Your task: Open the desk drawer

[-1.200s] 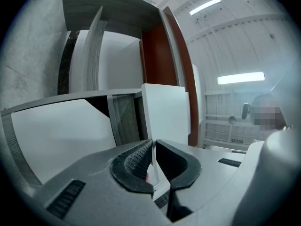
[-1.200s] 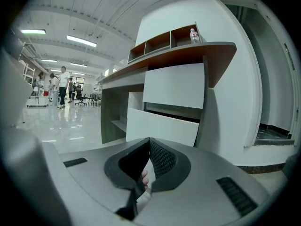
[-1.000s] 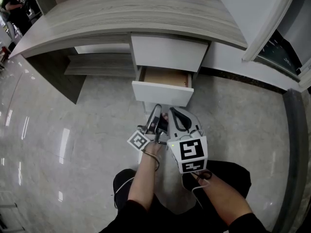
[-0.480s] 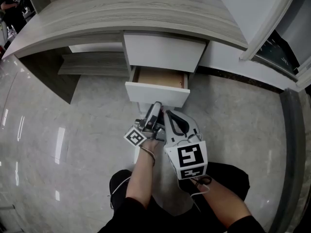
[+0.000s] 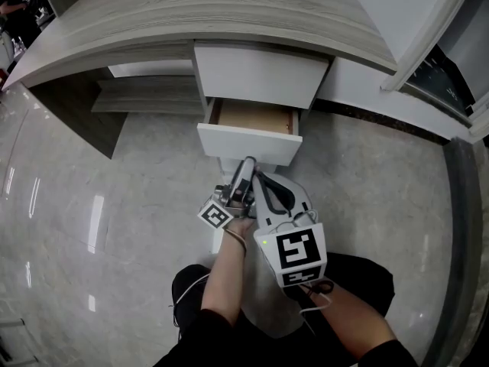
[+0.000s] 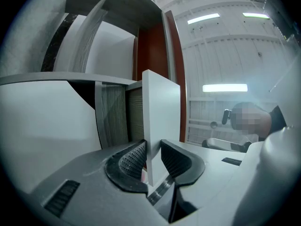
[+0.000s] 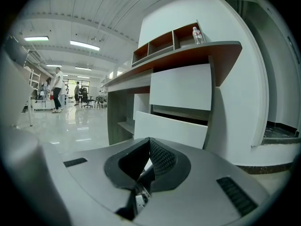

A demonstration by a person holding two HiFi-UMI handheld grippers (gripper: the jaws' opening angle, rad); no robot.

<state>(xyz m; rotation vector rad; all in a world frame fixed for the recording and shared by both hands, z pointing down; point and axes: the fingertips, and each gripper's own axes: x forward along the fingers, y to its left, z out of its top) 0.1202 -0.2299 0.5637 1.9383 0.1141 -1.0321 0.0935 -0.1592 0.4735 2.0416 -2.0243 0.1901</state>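
Head view: the lower drawer (image 5: 253, 118) of the desk (image 5: 191, 14) stands pulled out, at 12 o'clock from both tools. The left gripper (image 5: 246, 167) reaches up to the white drawer front (image 5: 248, 144) from below. The right gripper (image 5: 261, 180) sits just beside it at 4 o'clock, apart from the drawer.

Left gripper view: the jaws have just been closing, and the drawer front rises between them toward 12 o'clock, with both ribbed pads (image 6: 134, 159) against it.

Right gripper view: the jaws are pressed together with nothing between them. The open drawer lies at 1 o'clock, under a closed upper drawer (image 7: 181, 86).
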